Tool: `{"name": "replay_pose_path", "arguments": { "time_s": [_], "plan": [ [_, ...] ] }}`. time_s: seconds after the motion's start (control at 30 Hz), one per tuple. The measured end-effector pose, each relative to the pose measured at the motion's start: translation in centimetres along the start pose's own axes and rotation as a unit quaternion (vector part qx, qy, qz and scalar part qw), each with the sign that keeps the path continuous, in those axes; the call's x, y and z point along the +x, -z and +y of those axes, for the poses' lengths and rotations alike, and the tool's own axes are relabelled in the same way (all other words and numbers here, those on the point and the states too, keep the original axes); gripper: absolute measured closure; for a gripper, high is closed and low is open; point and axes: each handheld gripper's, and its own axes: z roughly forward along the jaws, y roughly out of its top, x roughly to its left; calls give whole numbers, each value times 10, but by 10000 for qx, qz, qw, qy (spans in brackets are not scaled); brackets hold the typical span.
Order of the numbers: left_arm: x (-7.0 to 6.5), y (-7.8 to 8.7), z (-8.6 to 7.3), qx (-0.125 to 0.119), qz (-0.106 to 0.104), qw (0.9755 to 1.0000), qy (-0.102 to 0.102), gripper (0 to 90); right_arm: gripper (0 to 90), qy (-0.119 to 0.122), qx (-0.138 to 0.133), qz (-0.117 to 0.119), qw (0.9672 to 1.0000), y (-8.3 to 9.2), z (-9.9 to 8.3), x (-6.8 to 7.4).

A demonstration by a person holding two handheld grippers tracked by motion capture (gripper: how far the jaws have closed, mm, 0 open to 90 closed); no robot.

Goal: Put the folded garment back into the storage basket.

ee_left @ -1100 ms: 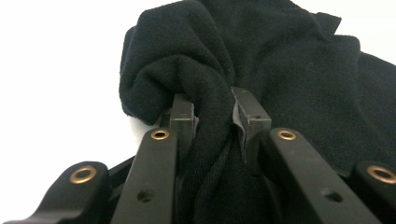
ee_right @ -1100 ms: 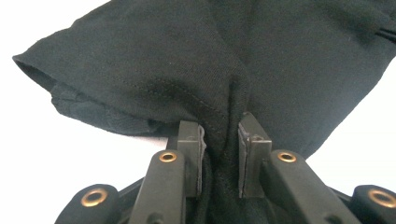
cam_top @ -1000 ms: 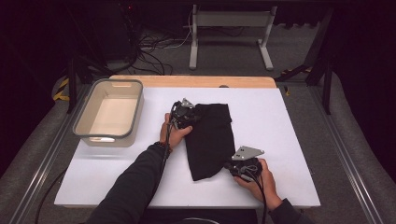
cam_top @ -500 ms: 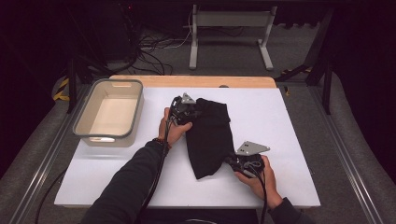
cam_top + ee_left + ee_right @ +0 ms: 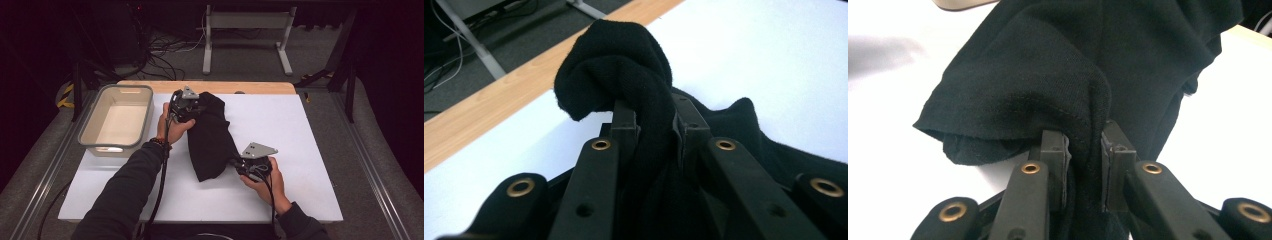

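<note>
While each hand-held gripper (image 5: 197, 107) (image 5: 239, 164) pinches black cloth (image 5: 210, 137) (bunched): bare white table (image 5: 310, 130) rightward, bin (image 5: 117, 120) left.

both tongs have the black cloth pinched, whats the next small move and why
Probably lift both ends a little higher and carry the black cloth toward the tub. The left tongs clamp a bunched far end and the right tongs clamp the near hem, yet the middle looks to be resting on the white table, so dragging could snag it.
</note>
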Motion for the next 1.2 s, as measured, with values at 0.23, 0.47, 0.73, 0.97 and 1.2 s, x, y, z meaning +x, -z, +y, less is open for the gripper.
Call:
{"name": "replay_pose_path", "arguments": {
  "time_s": [0.23,0.47,0.73,0.97,1.2],
  "plan": [
    [13,10,-1,16,118,9999,19,761,762,127,1,79,9999,-15,11,8],
    [22,15,4,83,221,9997,-66,761,762,164,-95,50,9998,-24,22,10],
    [39,33,3,183,416,9990,-43,761,762,300,-236,110,9992,-33,39,15],
    [58,48,-1,203,530,9984,88,761,762,301,-344,240,9987,-48,53,19],
    [74,65,-5,211,643,9976,157,761,762,351,-444,307,9979,-58,67,24]
  ]
}}
